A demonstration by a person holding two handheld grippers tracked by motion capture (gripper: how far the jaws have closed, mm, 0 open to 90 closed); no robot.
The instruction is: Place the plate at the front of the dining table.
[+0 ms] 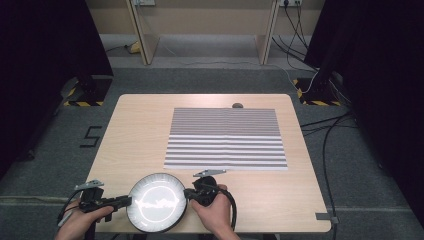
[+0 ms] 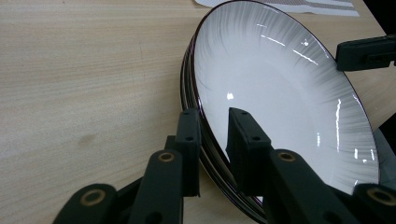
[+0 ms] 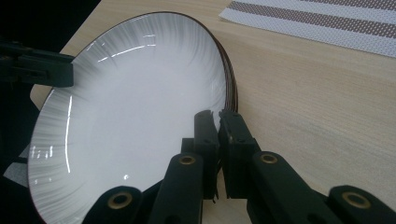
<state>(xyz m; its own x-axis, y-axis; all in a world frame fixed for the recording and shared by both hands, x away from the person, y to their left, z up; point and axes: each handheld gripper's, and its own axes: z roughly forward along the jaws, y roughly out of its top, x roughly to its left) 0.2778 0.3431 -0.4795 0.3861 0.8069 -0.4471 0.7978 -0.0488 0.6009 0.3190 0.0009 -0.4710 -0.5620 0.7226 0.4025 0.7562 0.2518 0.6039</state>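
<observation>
The plate (image 1: 157,201) between the jaws looks like glossy glazed ceramic, smooth white with a dark rim. The table (image 1: 140,135) beneath is matt pale wood grain. The striped mat (image 1: 226,138) beyond looks like finely textured woven plastic

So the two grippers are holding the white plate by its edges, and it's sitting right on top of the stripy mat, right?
Not quite. The left gripper and the right gripper do grip the white plate by its opposite edges, but it is not on the stripy mat. The high view shows the plate at the table's near edge, apart from the mat, which lies farther back.
</observation>
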